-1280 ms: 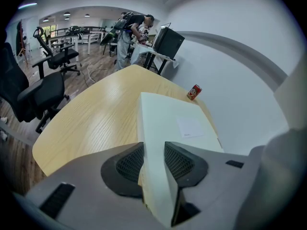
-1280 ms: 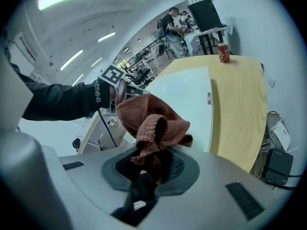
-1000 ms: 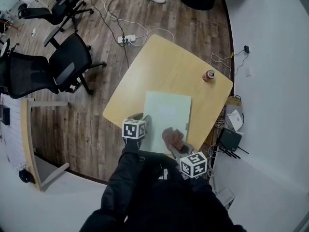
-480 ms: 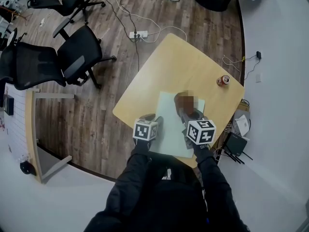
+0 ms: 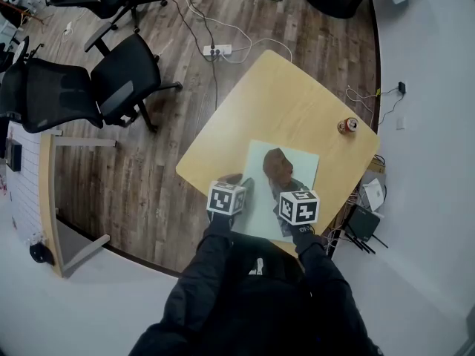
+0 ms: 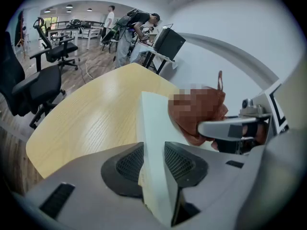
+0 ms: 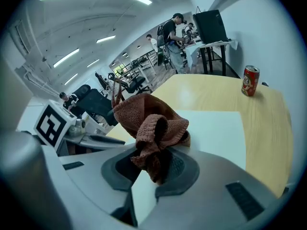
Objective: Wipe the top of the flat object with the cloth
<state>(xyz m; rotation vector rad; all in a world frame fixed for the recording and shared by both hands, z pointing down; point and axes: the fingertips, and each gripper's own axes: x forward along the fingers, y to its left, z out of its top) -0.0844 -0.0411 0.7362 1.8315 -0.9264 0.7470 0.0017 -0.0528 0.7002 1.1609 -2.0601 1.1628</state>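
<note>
Left claw [image 6: 154, 163] clamped on the left edge of the pale flat board [image 5: 304, 167], right claw [image 7: 154, 164] pinched shut on the brown cloth [image 7: 151, 121], cloth lying on the board at frame centre, wooden bench [image 5: 282, 99], red can [image 5: 346, 125] at right

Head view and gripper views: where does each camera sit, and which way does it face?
Head view: on the person's head, facing steeply down at the table; dark sleeves, left claw and right claw show.
Left gripper view: rides the left claw, facing along its jaws, shut on the flat board edge.
Right gripper view: rides the right claw, facing past its gripped cloth toward the can.
Shared: both gripper views show flat board and cloth.
</note>
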